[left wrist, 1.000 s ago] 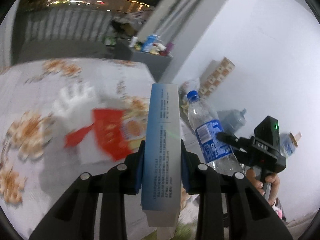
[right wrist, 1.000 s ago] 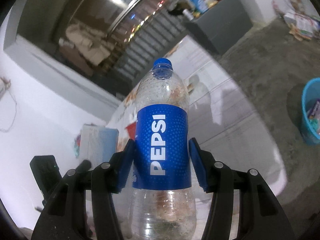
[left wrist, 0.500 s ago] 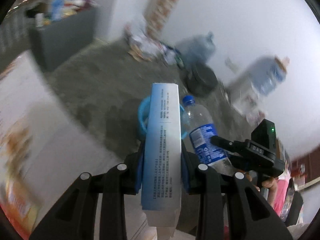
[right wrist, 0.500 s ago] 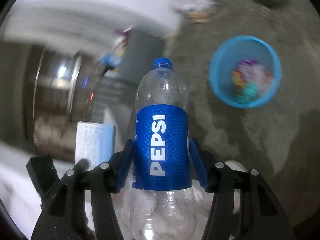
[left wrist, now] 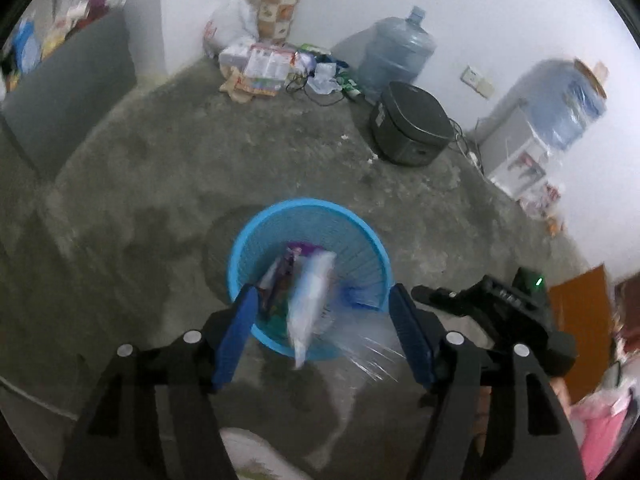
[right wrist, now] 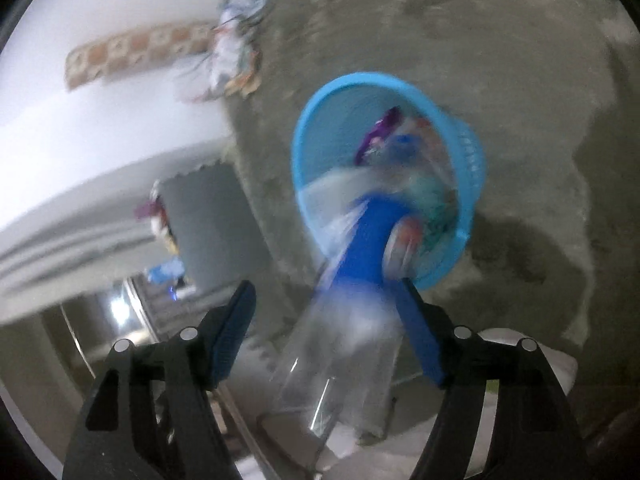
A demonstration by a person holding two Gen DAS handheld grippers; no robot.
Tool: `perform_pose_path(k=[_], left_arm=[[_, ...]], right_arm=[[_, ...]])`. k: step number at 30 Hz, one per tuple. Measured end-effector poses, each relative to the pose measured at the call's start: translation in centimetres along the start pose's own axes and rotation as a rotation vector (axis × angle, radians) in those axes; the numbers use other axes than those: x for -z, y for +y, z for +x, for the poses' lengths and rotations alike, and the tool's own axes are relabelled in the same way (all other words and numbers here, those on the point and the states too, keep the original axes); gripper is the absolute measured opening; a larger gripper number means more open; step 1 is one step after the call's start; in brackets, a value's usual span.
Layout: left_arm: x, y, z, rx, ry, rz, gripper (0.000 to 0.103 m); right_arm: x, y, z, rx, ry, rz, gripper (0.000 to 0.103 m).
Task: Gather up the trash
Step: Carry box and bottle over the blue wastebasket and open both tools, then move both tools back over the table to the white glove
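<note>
Both tongs have swung from the patterned surface to above the blue basket, their jaws just opening. Left wrist view: left tongs (left wrist: pixel 322 330) stand open; the released carton (left wrist: pixel 310 312) falls, blurred, into the blue basket (left wrist: pixel 362 226). Right wrist view: right tongs (right wrist: pixel 326 330) open, the bottle (right wrist: pixel 360 280) slipping toward the basket. Both pieces nearly binned; remaining trash unseen.

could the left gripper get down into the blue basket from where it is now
Probably yes. The left gripper hangs just above the round blue plastic basket, its fingers having just been opening, free of the blurred pale carton dropping between them. Nothing blocks the open rim.
</note>
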State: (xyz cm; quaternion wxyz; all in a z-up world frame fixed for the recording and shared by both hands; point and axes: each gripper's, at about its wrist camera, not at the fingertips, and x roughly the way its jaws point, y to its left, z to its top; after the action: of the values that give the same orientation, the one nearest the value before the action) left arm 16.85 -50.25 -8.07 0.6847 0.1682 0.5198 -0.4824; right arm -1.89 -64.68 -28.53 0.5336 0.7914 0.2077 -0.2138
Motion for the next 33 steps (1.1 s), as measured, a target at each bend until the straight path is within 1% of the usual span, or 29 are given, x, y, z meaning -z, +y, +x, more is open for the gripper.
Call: perform_pose_path(k=[2,5,8,9,13,16,17,22,24,26,28,29,33], left_arm=[[0.5,0.5,-0.2,0.018,0.001,-0.022,0.07],[0.8,0.7,-1.0,-0.015,-0.01,0.006,0.071],[1.0,0.5,-2.1,-0.025,-0.033,0.011,0.071],[1.3,0.4,-2.6,-0.024,-0.04,0.01,0.071],[2.0,0.3,-5.1,-0.012,-0.079,0.013,0.074],[3.1,0.3,-7.7,-0.005,-0.118,0.016,0.077],[3.5,0.4,-8.6,-0.007,-0.127,0.018,0.078],[6.1,1.5,-13.5,-0.068,-0.18,0.029,0.081],[7.5,2.3,-16.3,-0.097,-0.223,0.014,0.081],[8.7,3.1,-18.4,-0.112,-0.255,-0.001,0.081],[10.1,3.9,-20.6,-0.132,-0.286,-0.024,0.081],[11.2,4.6,-22.0,-0.142,-0.305,-0.042,0.081],[14.5,6.5,-25.4,-0.172,-0.348,-0.075,0.081]], right_arm=[[0.6,-0.4,-0.2,-0.009,-0.008,-0.016,0.069],[1.3,-0.7,-0.8,0.016,-0.014,-0.042,0.069],[2.2,-0.8,-1.8,0.027,-0.03,-0.062,0.069],[2.0,-0.7,-2.1,0.032,-0.037,-0.078,0.069],[3.5,1.0,-2.8,0.075,-0.078,-0.187,0.069],[5.4,3.0,-3.7,0.115,-0.107,-0.315,0.069],[6.5,4.1,-4.1,0.132,-0.125,-0.375,0.069],[11.0,7.8,-4.2,0.194,-0.137,-0.603,0.069],[13.2,9.4,-4.1,0.222,-0.143,-0.709,0.071],[15.3,10.8,-3.9,0.237,-0.151,-0.809,0.075],[17.6,12.0,-3.7,0.244,-0.149,-0.917,0.076],[18.3,12.4,-3.5,0.247,-0.146,-0.946,0.076],[21.4,13.5,-3.0,0.247,-0.126,-1.062,0.076]])
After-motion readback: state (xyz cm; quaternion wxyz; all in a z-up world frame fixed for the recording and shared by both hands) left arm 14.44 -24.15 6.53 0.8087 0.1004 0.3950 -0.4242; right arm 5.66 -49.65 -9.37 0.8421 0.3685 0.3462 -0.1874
